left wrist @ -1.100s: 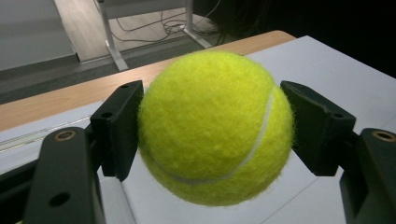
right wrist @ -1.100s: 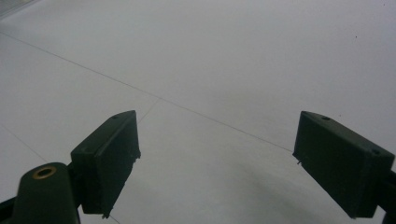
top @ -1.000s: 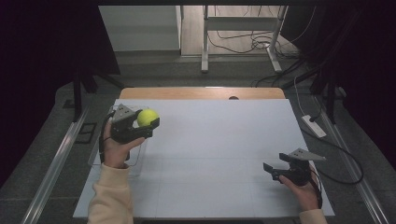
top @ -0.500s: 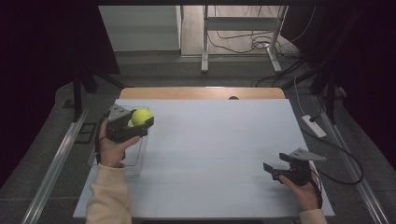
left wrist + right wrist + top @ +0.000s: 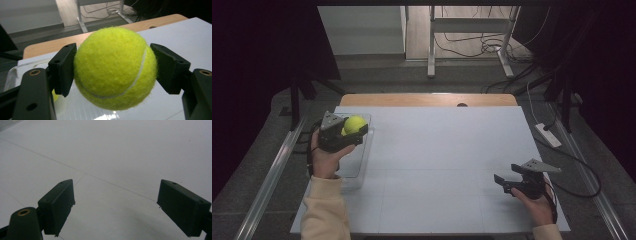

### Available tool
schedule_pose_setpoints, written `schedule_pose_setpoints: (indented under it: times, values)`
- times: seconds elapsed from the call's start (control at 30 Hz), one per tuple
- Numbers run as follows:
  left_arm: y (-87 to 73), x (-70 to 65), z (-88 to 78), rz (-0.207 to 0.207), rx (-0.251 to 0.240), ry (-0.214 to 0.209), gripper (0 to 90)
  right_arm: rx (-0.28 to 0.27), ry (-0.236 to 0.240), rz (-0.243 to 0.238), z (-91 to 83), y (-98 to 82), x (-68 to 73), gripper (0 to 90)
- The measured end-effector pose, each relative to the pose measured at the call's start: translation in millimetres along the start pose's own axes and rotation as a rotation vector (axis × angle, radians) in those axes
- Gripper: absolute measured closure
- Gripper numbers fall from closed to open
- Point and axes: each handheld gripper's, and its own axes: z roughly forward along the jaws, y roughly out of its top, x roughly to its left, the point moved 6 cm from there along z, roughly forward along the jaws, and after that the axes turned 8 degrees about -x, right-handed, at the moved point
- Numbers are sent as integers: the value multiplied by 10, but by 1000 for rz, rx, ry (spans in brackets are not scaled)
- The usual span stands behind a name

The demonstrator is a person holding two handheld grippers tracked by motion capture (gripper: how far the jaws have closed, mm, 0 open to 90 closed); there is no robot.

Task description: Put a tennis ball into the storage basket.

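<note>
A yellow-green tennis ball [image 5: 355, 123] [image 5: 115, 67] hangs clear of the table at the left, and my left gripper [image 5: 357, 131] [image 5: 115, 65] is shut on it, one black pad pressed on each side. Ball and gripper are over a clear plastic box [image 5: 354, 177] [image 5: 15, 71] near the table's left edge. A patch of yellow shows inside the box under my left jaw; I cannot tell what it is. At the front right my right gripper [image 5: 500, 180] [image 5: 117, 202] is held low over the white table top [image 5: 437, 150], open, with nothing between its jaws.
A wooden strip [image 5: 427, 99] runs along the table's far edge. A white power strip [image 5: 548, 134] and cables lie on the floor to the right. Metal rails [image 5: 272, 175] flank both sides of the table.
My left gripper has carried the ball to the left, from the box's right rim to over the box. The right gripper has not moved.
</note>
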Motion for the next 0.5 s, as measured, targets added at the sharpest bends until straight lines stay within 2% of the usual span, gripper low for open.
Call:
schedule_pose_setpoints:
  times: [0.17, 0.5]
  values:
    - [-51, 109, -8, -23, 14, 28, 268, -1, -1, 1, 0, 1, -2, 144]
    - [-128, 222, 15, -18, 44, 78, 267, 0, -1, 0, 1, 0, -3, 144]
